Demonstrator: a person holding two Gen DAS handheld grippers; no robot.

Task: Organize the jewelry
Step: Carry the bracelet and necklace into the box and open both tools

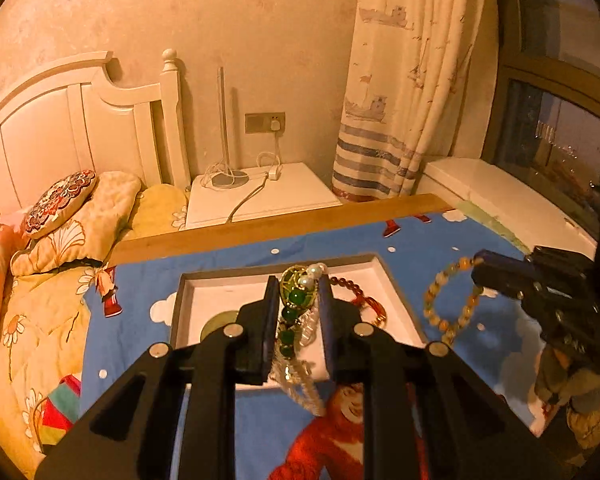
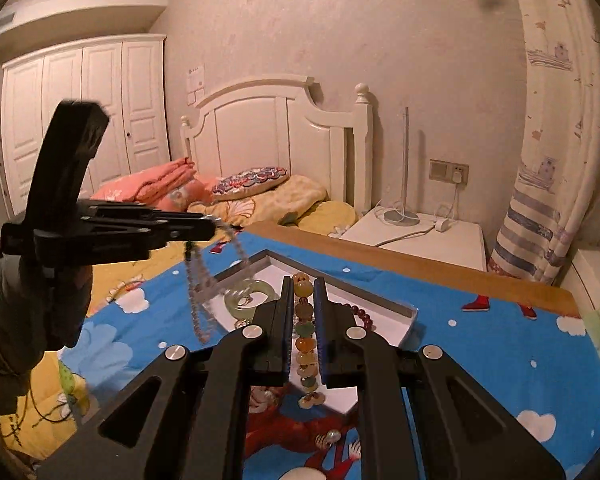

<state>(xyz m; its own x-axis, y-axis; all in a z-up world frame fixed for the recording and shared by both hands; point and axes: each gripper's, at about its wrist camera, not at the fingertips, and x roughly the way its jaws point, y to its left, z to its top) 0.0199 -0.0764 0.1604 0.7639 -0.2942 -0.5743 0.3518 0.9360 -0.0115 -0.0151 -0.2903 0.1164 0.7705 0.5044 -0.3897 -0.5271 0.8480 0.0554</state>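
A shallow white tray point(image 2: 404, 322) with a grey rim lies on a blue cartoon cloth. Inside it rest a pale green jade bangle point(image 2: 246, 300) and a dark red bead bracelet point(image 1: 356, 286). A green-stone and pearl necklace point(image 1: 294, 300) with clear bead strands hangs above the tray. A bracelet of yellow and green beads point(image 2: 304, 334) hangs nearby.

My left claw point(image 1: 298, 300) is clamped on a necklace point(image 1: 290, 316) of green stones and pearls, its clear-bead strand dangling below the fingers. Beneath it I see a white tray point(image 1: 204, 292) on the blue cartoon-print tabletop point(image 1: 140, 340), holding a pale green ring point(image 1: 216, 326) and a dark red bead strand point(image 1: 356, 290). At right, my other claw point(image 1: 478, 268) grips a bracelet point(image 1: 440, 304) of amber and greenish beads (hanging clear of the tray).
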